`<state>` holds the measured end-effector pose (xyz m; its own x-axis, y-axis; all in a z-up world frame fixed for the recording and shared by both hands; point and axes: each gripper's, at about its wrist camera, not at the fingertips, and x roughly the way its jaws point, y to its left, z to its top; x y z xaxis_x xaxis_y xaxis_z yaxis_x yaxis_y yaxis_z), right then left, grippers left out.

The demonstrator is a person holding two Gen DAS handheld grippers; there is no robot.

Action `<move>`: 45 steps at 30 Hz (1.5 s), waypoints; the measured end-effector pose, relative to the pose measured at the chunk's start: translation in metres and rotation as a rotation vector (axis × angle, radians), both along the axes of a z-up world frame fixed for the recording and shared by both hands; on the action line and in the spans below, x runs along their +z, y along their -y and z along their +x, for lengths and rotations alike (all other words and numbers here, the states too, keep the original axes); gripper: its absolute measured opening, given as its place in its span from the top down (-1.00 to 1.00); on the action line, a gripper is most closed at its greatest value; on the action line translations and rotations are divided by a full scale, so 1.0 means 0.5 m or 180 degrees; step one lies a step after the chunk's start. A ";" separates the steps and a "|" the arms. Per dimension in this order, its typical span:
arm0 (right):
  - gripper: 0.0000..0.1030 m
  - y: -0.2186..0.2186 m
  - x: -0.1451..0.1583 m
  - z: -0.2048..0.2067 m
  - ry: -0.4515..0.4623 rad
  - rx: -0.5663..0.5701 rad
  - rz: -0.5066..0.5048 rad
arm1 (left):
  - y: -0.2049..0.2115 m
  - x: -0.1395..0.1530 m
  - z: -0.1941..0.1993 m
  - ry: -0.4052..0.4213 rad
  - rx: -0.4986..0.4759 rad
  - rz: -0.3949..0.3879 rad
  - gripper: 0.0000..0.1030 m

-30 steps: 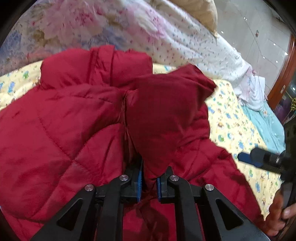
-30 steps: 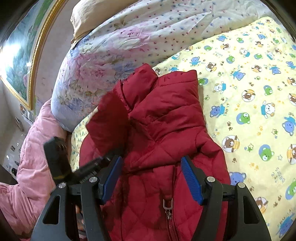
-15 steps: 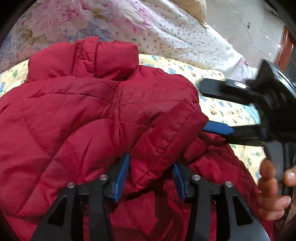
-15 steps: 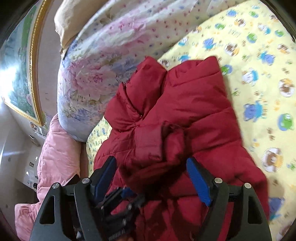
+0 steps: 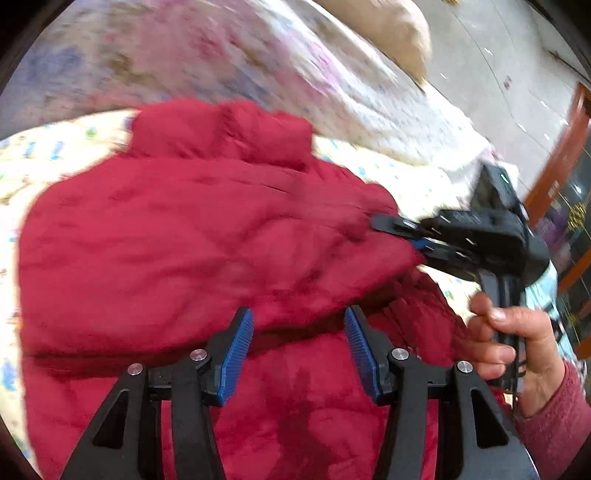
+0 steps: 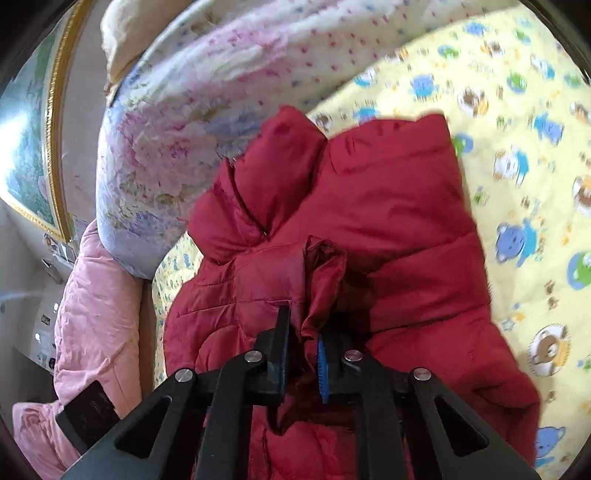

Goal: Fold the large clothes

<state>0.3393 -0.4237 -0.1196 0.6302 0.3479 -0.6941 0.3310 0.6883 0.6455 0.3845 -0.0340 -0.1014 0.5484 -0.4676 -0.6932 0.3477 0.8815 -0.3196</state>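
Observation:
A red quilted jacket point(image 5: 192, 240) lies on a yellow cartoon-print bedsheet point(image 6: 517, 110), its collar toward the pillows. One sleeve is folded across its body. My left gripper point(image 5: 299, 350) is open just above the jacket's folded edge, holding nothing. My right gripper point(image 6: 302, 354) is shut on a bunched sleeve cuff point(image 6: 325, 273) of the jacket. In the left wrist view the right gripper point(image 5: 410, 236) shows at the right, clamped on the sleeve end, with the hand below it.
A floral quilt point(image 6: 177, 140) and a beige pillow point(image 5: 388, 33) are piled at the head of the bed. A pink blanket point(image 6: 92, 325) lies at the left. A wooden door frame point(image 5: 554, 162) and tiled floor lie beyond the bed.
My left gripper opened, let go of the sleeve and drew back a little. My right gripper closed on the sleeve cuff.

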 end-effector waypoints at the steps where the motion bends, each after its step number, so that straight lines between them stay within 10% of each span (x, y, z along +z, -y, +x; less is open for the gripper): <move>1: 0.82 0.003 0.014 -0.004 0.0045 -0.0015 -0.0065 | -0.022 0.007 0.004 0.0021 0.0120 0.0021 -0.03; 13: 0.86 -0.003 0.007 -0.005 -0.0128 -0.0106 -0.0694 | -0.113 -0.056 0.118 -0.0303 0.0534 0.0114 -0.04; 18: 0.56 -0.016 0.030 -0.012 -0.0360 -0.0208 -0.1012 | -0.089 -0.083 0.136 -0.0289 0.0518 0.0314 -0.06; 23: 0.23 -0.110 0.129 -0.011 0.0162 -0.0012 -0.1541 | -0.087 -0.096 0.151 -0.0314 0.0546 0.0272 -0.11; 32: 0.17 -0.179 -0.055 0.067 -0.0544 0.0642 -0.1768 | -0.072 -0.068 0.121 -0.0335 0.0449 0.0493 -0.15; 38: 0.16 -0.164 -0.069 0.051 -0.0579 0.0567 -0.1786 | -0.087 0.012 0.106 -0.0065 0.0511 0.0425 -0.17; 45: 0.15 -0.121 -0.054 0.006 -0.0589 0.0350 -0.1762 | -0.087 -0.076 0.143 -0.0309 0.0453 0.0762 -0.18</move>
<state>0.3421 -0.3634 -0.1469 0.4621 -0.0407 -0.8859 0.3114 0.9428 0.1191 0.4559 0.0095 -0.1393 0.5225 -0.2076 -0.8270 0.1932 0.9735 -0.1223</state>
